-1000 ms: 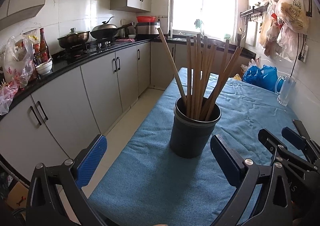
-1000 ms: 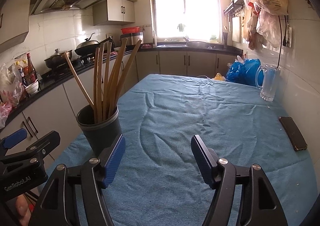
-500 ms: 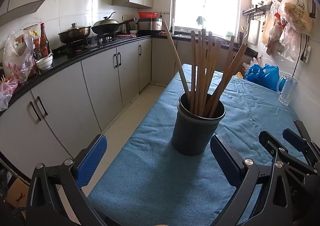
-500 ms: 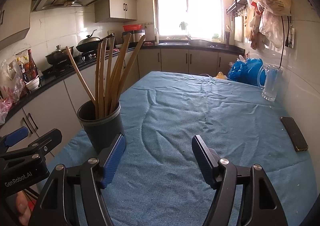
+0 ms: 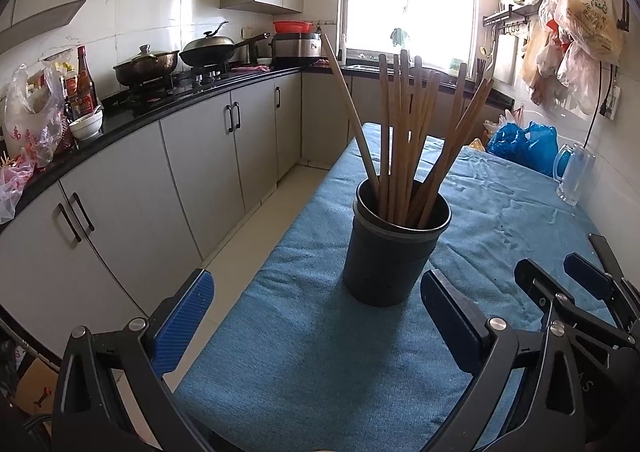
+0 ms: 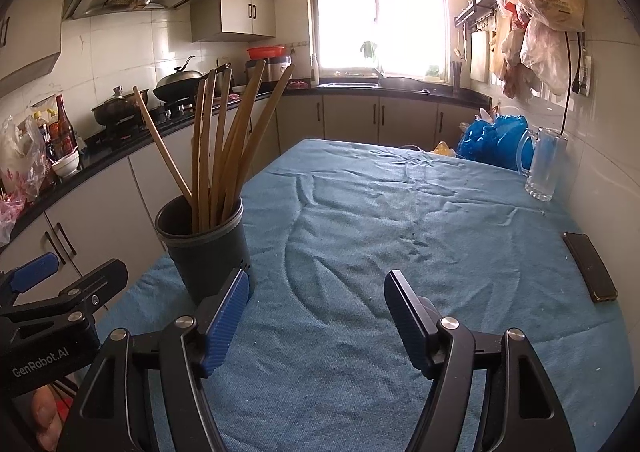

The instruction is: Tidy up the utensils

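Note:
A dark round holder (image 5: 392,252) stands upright on the blue tablecloth (image 5: 320,352), near the table's left edge. Several long wooden chopsticks (image 5: 404,132) stand in it, fanned out. It also shows in the right wrist view (image 6: 208,248), with the chopsticks (image 6: 224,140). My left gripper (image 5: 316,316) is open and empty, a little short of the holder. My right gripper (image 6: 316,316) is open and empty, to the right of the holder, its left fingertip (image 6: 228,316) close to the holder's base.
A glass mug (image 6: 544,164) and blue plastic bags (image 6: 492,144) stand at the table's far right. A black phone (image 6: 590,266) lies by the right wall. Kitchen cabinets (image 5: 160,188) and a stove counter run along the left across a floor gap.
Both grippers have drawn back and risen slightly from the holder, staying open. The holder and chopsticks have not moved.

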The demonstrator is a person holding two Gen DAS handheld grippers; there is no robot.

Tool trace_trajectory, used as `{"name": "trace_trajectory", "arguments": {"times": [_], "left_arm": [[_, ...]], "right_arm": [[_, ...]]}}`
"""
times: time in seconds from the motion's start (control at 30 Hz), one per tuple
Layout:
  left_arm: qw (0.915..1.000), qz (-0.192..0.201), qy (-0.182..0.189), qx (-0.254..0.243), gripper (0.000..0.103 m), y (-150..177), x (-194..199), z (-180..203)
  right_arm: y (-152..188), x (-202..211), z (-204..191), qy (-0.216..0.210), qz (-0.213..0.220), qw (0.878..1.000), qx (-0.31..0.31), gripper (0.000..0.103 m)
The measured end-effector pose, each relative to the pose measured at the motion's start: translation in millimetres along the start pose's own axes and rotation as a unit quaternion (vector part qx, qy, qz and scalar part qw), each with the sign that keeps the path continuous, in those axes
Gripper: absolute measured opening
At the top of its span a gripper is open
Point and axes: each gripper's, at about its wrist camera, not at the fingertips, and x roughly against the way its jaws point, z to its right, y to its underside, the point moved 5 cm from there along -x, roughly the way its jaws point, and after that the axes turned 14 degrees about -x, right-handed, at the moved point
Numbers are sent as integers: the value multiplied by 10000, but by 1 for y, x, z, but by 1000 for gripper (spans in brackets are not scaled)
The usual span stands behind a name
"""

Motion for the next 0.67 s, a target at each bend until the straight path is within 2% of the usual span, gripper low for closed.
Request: {"name": "trace_trajectory", "arguments": {"times": [0.67], "left_arm": [[9995,-164,-8,-273,103,-7,0,19]], "right_arm": [[1,-7,20,-122,-192,9993,-280,79]]}}
